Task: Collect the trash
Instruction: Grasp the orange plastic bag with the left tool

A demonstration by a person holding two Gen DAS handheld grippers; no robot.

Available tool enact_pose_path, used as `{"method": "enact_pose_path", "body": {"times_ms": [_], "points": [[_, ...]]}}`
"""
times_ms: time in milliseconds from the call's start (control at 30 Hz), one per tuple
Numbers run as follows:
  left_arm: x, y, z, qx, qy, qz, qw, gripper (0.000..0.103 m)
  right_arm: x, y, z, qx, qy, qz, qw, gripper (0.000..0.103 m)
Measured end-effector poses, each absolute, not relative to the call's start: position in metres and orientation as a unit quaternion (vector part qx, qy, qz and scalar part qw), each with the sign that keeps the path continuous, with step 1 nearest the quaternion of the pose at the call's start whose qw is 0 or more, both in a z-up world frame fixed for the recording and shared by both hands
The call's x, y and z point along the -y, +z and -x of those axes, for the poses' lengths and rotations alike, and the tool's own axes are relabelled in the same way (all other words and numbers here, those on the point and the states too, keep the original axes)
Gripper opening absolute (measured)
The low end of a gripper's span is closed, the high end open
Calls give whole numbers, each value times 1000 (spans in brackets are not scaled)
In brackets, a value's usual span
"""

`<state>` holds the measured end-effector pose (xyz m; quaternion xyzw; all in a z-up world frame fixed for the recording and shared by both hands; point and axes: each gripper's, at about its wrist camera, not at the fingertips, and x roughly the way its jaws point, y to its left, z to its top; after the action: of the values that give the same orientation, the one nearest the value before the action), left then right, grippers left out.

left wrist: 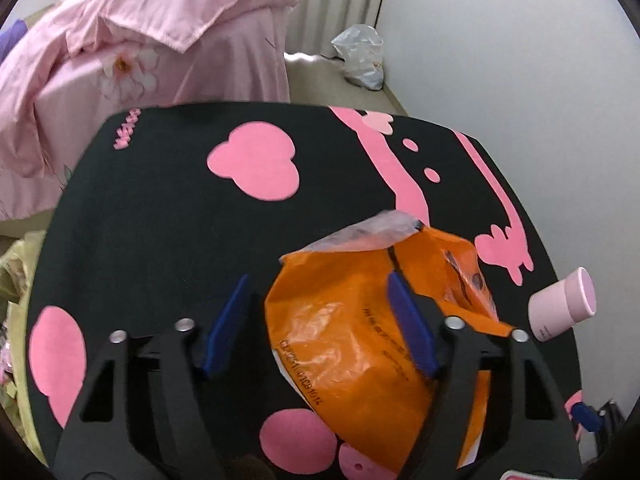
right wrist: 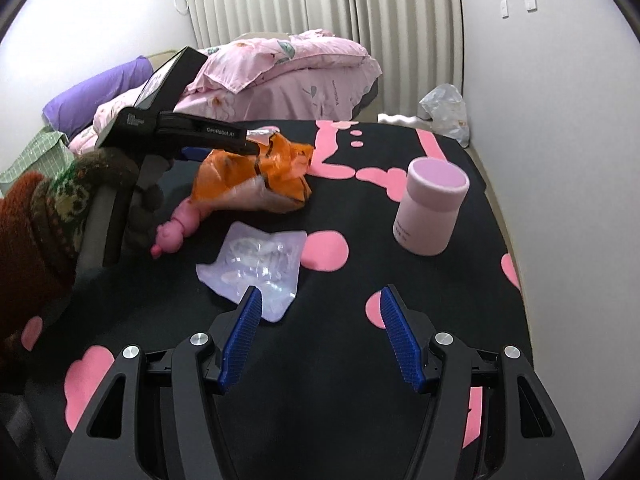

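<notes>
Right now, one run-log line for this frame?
left gripper: open, straddling orange plastic bag | right gripper: open, empty, near clear wrapper | pink jar: upright | pink toy: on table

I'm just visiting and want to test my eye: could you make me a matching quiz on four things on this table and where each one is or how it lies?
Things:
1. orange bag
2. pink jar
3. clear wrapper
4. pink toy

Places or states:
A. standing upright, right side of the table
B. lying flat, nearest the right hand-held gripper
C. between the fingers of the left hand-held gripper
D. lying just left of the wrapper

Pairs: 1-C, 2-A, 3-B, 4-D
</notes>
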<state>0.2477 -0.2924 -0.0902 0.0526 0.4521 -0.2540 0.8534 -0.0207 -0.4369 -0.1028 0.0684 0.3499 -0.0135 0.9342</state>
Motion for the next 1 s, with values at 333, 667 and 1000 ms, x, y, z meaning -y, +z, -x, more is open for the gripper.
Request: {"method": "enact_pose_path", "body": {"times_ms": [333,667,1000], "points": [[261,-54,-220,-426,-313,-13,849,4,428,-107,18,-362,-15,-48,931,58],[152,-19,-190,-453,-329,69,826,3,419,-108,17,-369,17,-46,928,58],[96,-55,-217,-458,-271,35,846,36,405,-110,-45,-421,86,20,903,58]]}}
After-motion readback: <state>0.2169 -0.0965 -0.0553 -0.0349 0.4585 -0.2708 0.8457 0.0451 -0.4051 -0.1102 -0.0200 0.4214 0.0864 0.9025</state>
